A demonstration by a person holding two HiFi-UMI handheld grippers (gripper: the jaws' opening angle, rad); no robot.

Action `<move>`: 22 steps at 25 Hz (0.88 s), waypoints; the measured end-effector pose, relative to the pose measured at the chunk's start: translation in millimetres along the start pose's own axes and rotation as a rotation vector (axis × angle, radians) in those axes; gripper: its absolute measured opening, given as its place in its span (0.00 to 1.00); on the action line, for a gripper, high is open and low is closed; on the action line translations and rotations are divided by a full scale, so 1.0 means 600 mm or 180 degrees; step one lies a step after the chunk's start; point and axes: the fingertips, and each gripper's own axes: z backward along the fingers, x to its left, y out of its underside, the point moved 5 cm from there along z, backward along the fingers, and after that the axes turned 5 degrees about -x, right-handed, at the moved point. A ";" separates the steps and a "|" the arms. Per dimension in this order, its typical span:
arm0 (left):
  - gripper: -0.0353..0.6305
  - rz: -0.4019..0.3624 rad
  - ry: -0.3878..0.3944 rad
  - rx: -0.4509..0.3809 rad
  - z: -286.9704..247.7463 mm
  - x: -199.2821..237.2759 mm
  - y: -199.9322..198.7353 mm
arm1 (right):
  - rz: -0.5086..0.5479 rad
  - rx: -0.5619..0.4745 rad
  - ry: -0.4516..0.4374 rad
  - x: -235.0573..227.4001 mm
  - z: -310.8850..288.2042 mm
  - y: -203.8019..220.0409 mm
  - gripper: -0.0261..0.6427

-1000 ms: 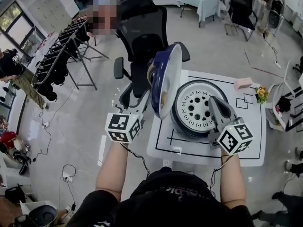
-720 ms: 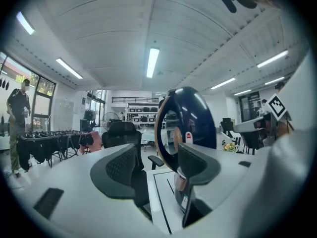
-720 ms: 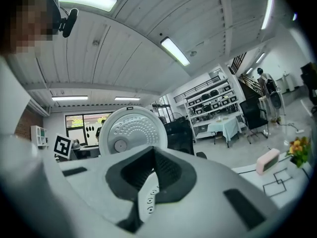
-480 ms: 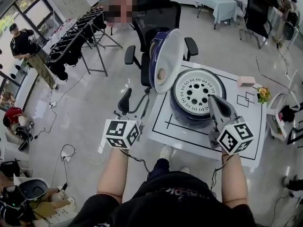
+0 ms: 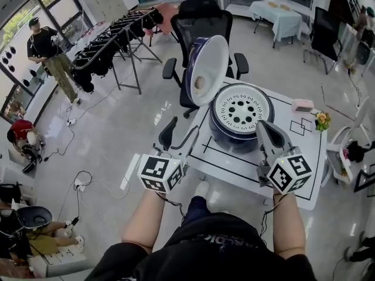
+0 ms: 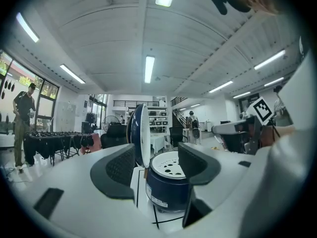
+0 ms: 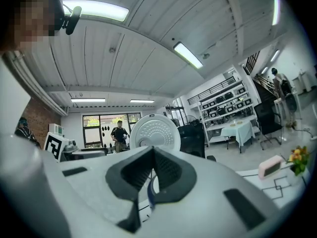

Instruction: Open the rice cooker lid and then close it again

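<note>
The dark blue rice cooker (image 5: pixel 225 134) stands on the white table (image 5: pixel 304 157) with its lid (image 5: pixel 212 69) swung upright, and the white perforated inner plate (image 5: pixel 241 109) shows. My left gripper (image 5: pixel 181 131) is open and empty, off the table's left edge, short of the cooker. In the left gripper view the cooker (image 6: pixel 166 188) and its lid (image 6: pixel 139 133) show beyond the open left gripper (image 6: pixel 156 157). My right gripper (image 5: pixel 262 125) is shut on nothing, at the cooker's near right rim. In the right gripper view the lid (image 7: pixel 154 128) rises behind the shut right gripper (image 7: pixel 152 151).
A pink block (image 5: pixel 303 105) and a small flower bunch (image 5: pixel 322 120) sit at the table's right. A black office chair (image 5: pixel 204 22) stands behind the cooker. A clothes rack (image 5: pixel 111 40) and a standing person (image 5: pixel 48 51) are at the far left. Cables lie on the floor.
Both grippers have drawn back from the cooker towards me. The left one now sits nearer the table's left edge. The lid has stayed upright, and the jaws look unchanged.
</note>
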 end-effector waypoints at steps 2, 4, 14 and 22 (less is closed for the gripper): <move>0.45 -0.0005 -0.0004 -0.0023 0.007 -0.014 -0.004 | 0.0016 -0.0006 -0.0019 0.003 0.013 -0.004 0.04; 0.45 0.0000 -0.0009 -0.0034 0.012 -0.024 -0.005 | 0.0019 -0.0010 -0.0024 0.004 0.026 -0.006 0.04; 0.45 0.0004 -0.0038 -0.0043 0.031 -0.049 -0.003 | 0.0003 -0.0027 -0.0044 0.006 0.057 -0.001 0.04; 0.45 -0.0012 -0.0072 -0.0074 0.028 -0.045 -0.009 | -0.0006 -0.0037 -0.0057 0.003 0.056 -0.002 0.04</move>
